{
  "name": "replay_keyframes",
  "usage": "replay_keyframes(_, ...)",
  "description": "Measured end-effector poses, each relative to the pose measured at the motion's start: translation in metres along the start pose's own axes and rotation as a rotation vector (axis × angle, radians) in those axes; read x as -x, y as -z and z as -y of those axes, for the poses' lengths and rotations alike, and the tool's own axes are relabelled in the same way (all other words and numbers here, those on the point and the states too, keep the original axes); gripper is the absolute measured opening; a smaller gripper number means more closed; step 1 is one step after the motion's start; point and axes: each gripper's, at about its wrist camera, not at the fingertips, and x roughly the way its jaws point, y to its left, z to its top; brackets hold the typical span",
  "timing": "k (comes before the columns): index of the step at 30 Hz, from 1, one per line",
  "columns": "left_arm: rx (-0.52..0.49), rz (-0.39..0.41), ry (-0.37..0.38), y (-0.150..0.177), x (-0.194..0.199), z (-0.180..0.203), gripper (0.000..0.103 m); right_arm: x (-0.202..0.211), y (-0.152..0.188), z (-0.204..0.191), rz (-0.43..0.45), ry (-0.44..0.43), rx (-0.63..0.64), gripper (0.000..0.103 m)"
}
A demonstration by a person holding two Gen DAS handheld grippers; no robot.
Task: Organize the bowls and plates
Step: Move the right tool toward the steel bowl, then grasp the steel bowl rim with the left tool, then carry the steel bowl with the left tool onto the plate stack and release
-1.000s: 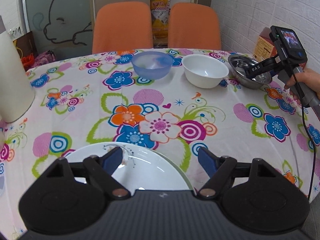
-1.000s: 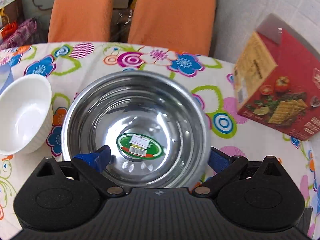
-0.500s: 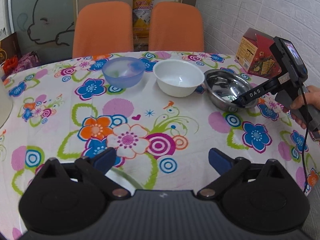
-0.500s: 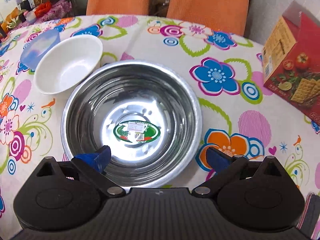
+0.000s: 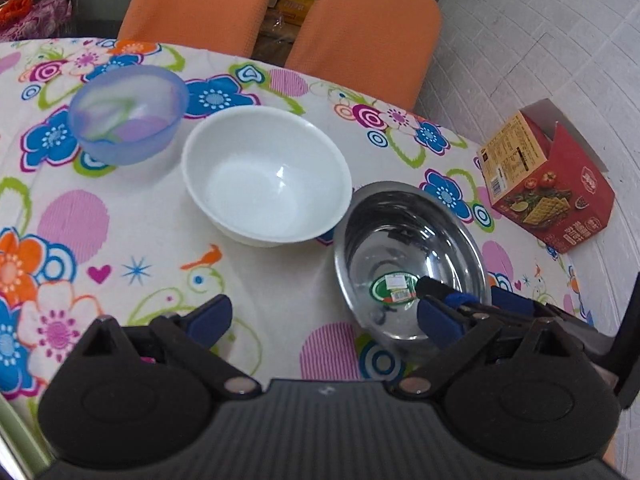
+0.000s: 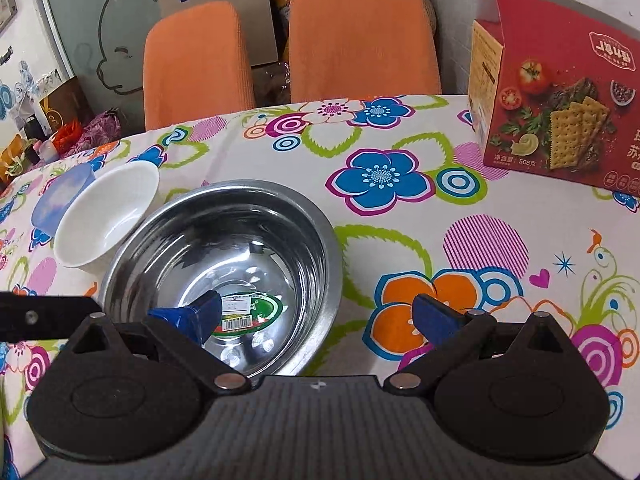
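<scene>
A steel bowl (image 5: 404, 240) (image 6: 224, 240) with a green label inside stands on the flowered tablecloth (image 5: 152, 248). A white bowl (image 5: 264, 176) (image 6: 108, 212) is just left of it, and a translucent blue bowl (image 5: 128, 112) (image 6: 60, 196) sits further left. My right gripper (image 6: 316, 316) (image 5: 486, 300) is open and straddles the steel bowl's near right rim, with the left finger inside and the right finger outside. My left gripper (image 5: 326, 318) is open just in front of the white and steel bowls, holding nothing.
A red cracker box (image 5: 544, 184) (image 6: 556, 92) stands at the table's right edge near the white brick wall. Two orange chairs (image 5: 360, 28) (image 6: 360, 36) are behind the table's far edge. Cartons and bags lie beyond them.
My left gripper has swung right and forward, away from the white plate, which has left its view, up to the bowls. My right gripper has shifted right, so its left finger now sits inside the steel bowl.
</scene>
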Motion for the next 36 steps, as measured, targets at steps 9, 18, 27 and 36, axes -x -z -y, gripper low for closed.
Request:
replay_keyframes(9,-0.026,0.017,-0.071,-0.002,-0.036,0.024,0.054,-0.018,0.004,-0.01,0.04,0.0,0.168,0.089)
replay_keyframes(18,-0.124,-0.01,-0.064,0.013,-0.026,0.026,0.01,0.007,0.026,-0.045,0.043,-0.067,0.246,0.085)
replay_keyframes(27,-0.124,-0.034,-0.018,0.049,0.027,-0.004,0.01,0.062,0.059,-0.088,0.085,-0.07,0.268,0.086)
replay_keyframes(36,-0.203,-0.037,-0.019,0.096,0.087,-0.038,0.01,0.102,0.112,-0.135,0.127,-0.094,0.274,0.087)
